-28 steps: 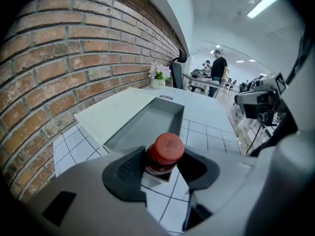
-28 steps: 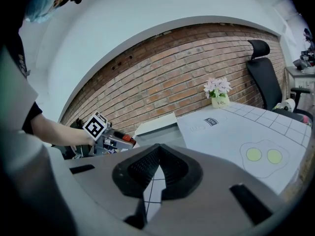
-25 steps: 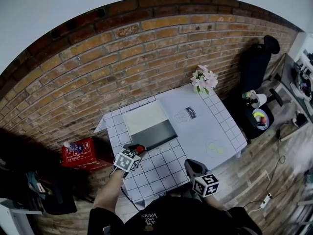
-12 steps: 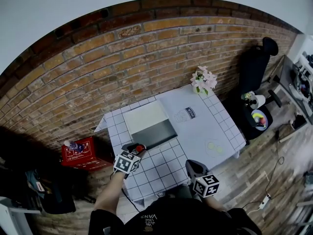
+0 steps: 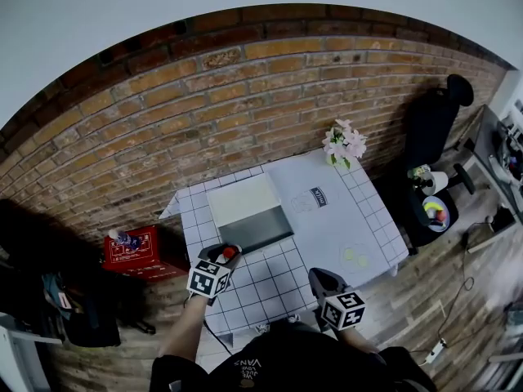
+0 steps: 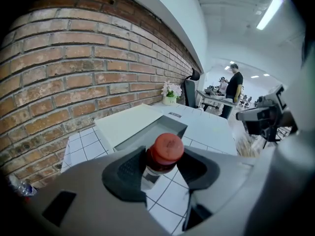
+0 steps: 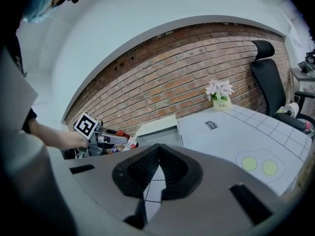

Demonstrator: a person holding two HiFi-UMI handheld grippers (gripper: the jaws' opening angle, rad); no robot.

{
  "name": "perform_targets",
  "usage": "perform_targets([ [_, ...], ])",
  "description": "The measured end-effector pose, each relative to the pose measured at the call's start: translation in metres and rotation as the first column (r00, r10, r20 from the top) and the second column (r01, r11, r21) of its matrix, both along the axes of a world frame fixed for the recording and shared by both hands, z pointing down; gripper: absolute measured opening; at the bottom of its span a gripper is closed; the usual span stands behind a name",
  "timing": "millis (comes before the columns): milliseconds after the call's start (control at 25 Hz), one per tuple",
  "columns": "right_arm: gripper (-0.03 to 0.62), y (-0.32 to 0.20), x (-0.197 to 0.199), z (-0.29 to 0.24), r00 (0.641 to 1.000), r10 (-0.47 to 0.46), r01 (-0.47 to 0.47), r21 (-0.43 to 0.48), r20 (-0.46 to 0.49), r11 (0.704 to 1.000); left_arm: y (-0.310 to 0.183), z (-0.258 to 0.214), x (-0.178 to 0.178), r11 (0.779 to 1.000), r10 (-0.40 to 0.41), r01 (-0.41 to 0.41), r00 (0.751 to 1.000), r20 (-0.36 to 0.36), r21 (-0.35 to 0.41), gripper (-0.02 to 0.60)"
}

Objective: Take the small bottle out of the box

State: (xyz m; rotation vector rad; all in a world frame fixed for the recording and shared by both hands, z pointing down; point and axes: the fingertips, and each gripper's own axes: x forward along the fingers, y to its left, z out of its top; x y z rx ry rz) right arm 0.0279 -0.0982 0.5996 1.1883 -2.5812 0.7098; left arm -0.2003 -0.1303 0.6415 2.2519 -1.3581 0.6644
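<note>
1. Small clear bottle with a red cap [image 6: 165,150] is pinched in the left gripper [image 5: 222,256], over the white gridded table [image 5: 274,288], just in front of the open grey box [image 5: 255,229].
2. Right gripper [image 7: 158,156] has its jaws pressed together on nothing.
3. Red brick wall [image 5: 204,113] stands behind the table, with pink potted flowers [image 5: 343,144] at the far corner.

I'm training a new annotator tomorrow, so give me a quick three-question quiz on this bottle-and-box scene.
1. True or false: the left gripper grips the small bottle outside the box.
2. The bottle's cap is: A green, B red, C white.
3. Fill in: the right gripper has its fingers ____, with nothing between them.
Key: 1 true; 2 B; 3 shut.
</note>
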Motion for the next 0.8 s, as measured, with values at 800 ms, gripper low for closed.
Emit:
perform_targets([
  [800,-0.002,-0.018,0.028,0.006,0.994,-0.109,0.109,0.007,-0.009,0.994,0.03,-0.007,0.037,0.977,-0.202,0.209,0.974,-0.105,0.053,0.198],
])
